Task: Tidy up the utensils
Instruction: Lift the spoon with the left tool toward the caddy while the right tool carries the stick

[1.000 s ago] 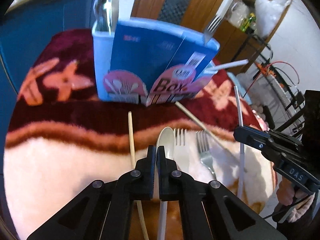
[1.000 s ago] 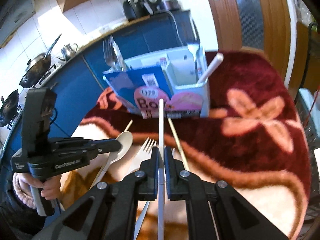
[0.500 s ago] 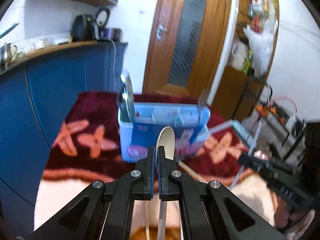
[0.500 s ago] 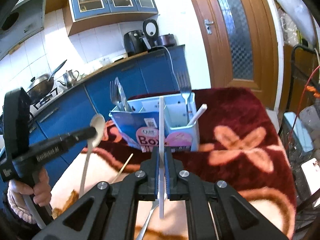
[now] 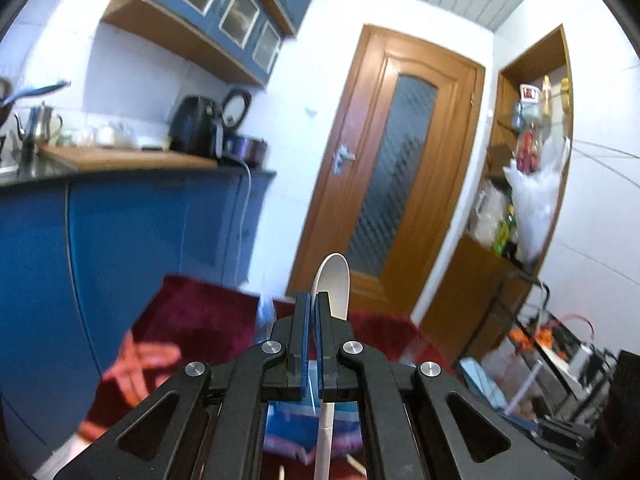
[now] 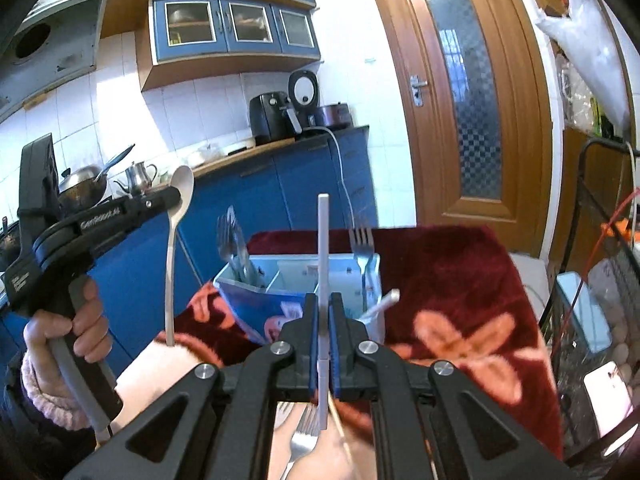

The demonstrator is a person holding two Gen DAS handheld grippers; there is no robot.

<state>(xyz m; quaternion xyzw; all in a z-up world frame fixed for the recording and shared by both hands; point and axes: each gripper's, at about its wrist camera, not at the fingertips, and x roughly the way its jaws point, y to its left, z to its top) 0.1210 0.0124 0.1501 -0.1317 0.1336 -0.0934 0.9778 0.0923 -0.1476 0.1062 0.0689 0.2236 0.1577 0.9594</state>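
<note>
Left gripper [image 5: 313, 308] and right gripper [image 6: 323, 312] both clamped, raised

Organizer box [image 6: 296, 284] sits on the blanket [image 6: 452, 280], mid-frame in right wrist view. Forks [image 6: 232, 248] stand in its left compartment, one fork [image 6: 362, 248] in the right, a straw [image 6: 380, 306] leaning out at right. Behind the box – cabinets w/ worktop [image 6: 256, 148], air fryer [image 6: 270, 116] on it; door [image 6: 460, 92] to the right. Loose fork [image 6: 302, 436] lies before the box. Spoon [image 6: 176, 240] hangs left of box, held up by left gripper [image 6: 176, 196].

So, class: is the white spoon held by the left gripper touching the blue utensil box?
Apart. The right wrist view shows the white spoon hanging from the left gripper, clear of the utensil box.
</note>
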